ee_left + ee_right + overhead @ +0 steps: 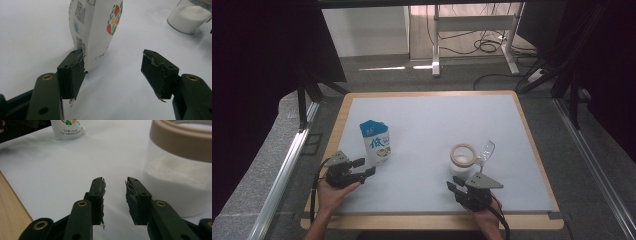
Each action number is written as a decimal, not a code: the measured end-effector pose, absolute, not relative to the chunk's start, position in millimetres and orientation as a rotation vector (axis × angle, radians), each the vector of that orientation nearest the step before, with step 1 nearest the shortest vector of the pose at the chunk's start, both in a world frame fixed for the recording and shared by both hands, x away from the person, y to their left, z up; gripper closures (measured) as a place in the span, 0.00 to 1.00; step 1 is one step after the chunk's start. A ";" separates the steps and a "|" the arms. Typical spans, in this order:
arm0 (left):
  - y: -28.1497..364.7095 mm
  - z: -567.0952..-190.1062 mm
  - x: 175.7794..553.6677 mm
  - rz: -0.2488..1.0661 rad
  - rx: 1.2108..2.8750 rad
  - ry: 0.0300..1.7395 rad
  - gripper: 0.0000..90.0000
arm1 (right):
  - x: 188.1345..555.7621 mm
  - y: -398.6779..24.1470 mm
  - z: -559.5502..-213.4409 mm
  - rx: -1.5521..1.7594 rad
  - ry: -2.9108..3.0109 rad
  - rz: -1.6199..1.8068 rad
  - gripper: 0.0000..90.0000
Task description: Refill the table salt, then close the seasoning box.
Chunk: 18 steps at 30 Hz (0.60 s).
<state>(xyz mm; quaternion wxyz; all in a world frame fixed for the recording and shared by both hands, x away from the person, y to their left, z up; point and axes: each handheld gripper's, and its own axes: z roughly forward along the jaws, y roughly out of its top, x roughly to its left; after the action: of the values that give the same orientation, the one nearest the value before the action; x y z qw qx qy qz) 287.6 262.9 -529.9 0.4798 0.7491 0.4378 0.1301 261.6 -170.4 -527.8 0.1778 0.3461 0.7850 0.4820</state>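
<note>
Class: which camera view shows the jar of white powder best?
The high view: the whole jar shows from above, tan rim included, standing on the table beyond the right gripper. The right gripper view crops it close; the left gripper view catches its lower part.

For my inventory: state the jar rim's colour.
Tan-brown rim on the clear jar, clearest in the right gripper view.
</note>
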 end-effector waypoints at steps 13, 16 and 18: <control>260.6 -531.2 285.6 0.303 1.836 1.059 0.38 | 248.8 -208.9 -505.4 0.906 2.175 1.421 1.00; 259.7 -532.0 285.7 0.310 1.840 1.068 0.38 | 247.6 -221.2 -502.1 0.922 2.158 1.422 1.00; 259.4 -532.8 286.1 0.306 1.841 1.068 0.38 | 247.0 -229.1 -499.2 0.936 2.137 1.416 1.00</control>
<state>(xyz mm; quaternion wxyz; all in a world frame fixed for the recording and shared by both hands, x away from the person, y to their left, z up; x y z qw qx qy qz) 286.1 259.4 -532.8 0.4754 0.7532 0.4370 0.1254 247.0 -229.1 -499.2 0.2046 0.3358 0.7664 0.5079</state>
